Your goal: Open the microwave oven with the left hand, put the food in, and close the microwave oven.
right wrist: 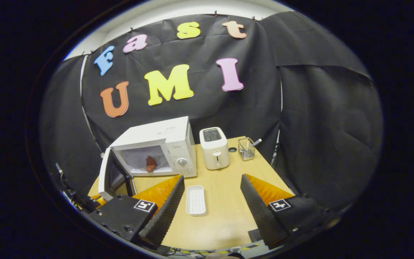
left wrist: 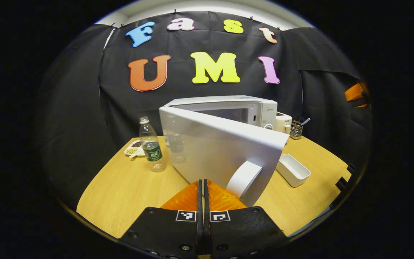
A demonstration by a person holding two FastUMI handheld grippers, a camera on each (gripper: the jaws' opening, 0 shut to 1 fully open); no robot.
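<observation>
The microwave oven (right wrist: 158,149) stands at the back of the bench (right wrist: 225,201), its door (left wrist: 221,151) swung partly open. The food (right wrist: 151,163) — a reddish-brown piece — lies inside the cavity. The left hand-held gripper (left wrist: 203,189) has its fingers pressed together, just before the door's outer face beside the handle (left wrist: 243,178). The right hand-held gripper (right wrist: 212,196) hangs spread wide above a white tray (right wrist: 196,200), holding nothing. A toaster (right wrist: 214,148) stands beside the oven.

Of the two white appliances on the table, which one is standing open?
The microwave, left of the toaster: its door is swung out, and the food sits inside. The toaster has no door.
</observation>
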